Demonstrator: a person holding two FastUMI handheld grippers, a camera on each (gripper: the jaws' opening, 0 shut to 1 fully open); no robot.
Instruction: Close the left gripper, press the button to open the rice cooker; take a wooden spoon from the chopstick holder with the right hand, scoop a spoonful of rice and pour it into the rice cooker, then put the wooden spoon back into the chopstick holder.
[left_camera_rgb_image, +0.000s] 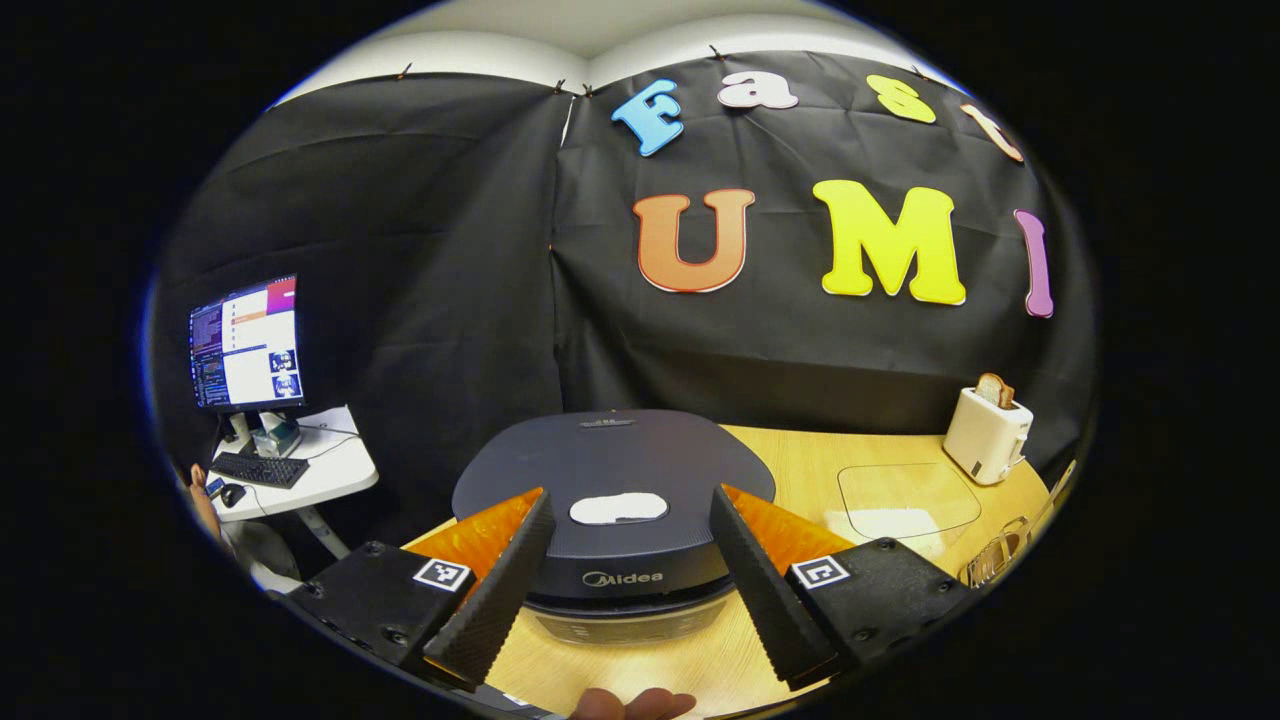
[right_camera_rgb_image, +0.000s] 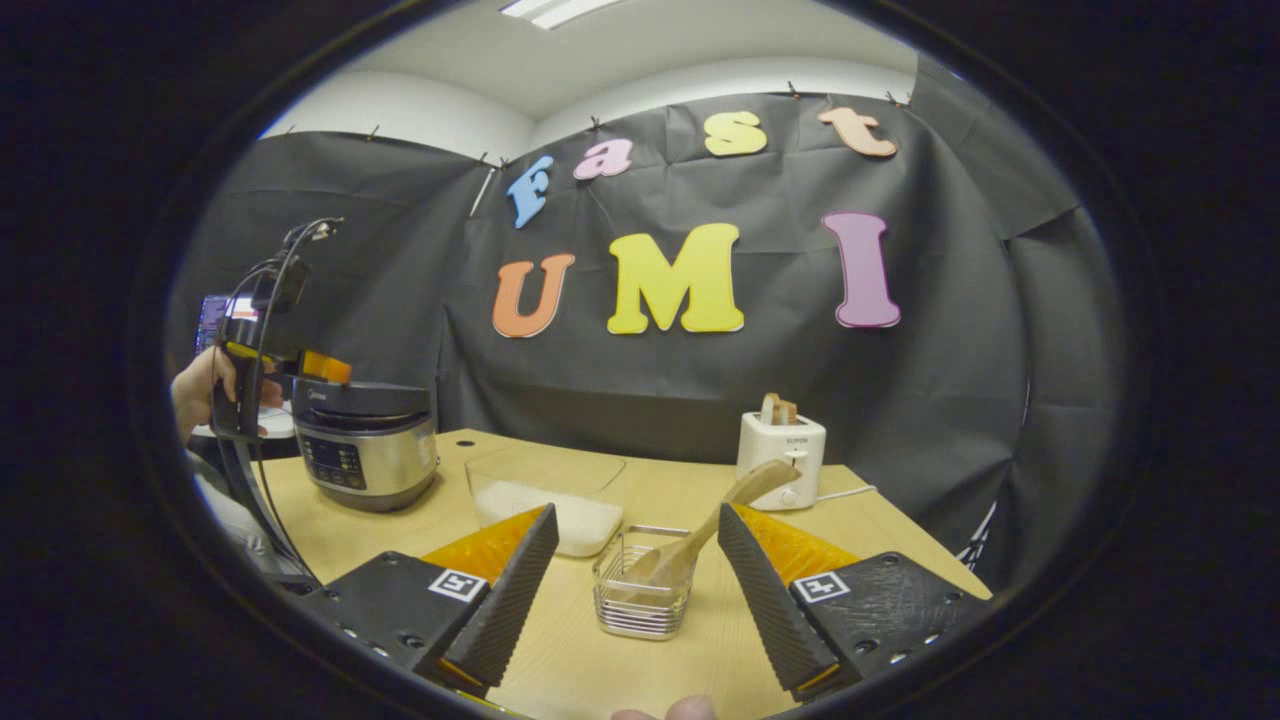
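Dark-lidded and closed, the rice cooker (left_camera_rgb_image: 612, 510) sits on the wooden surface (left_camera_rgb_image: 800, 465) directly ahead of the left hand-held gripper (left_camera_rgb_image: 632, 590), whose jaws are spread wide, so pressing the button (left_camera_rgb_image: 618, 508) now could let it pass between them unpushed. The right hand-held gripper (right_camera_rgb_image: 634, 590), also spread, faces the wooden spoon (right_camera_rgb_image: 700, 535) leaning in the wire chopstick holder (right_camera_rgb_image: 640, 590); a careless grab could tip that light holder toward the rice container (right_camera_rgb_image: 548, 495).

black gripper (left_camera_rgb_image: 630, 590) bodies, square markers, screws, cables
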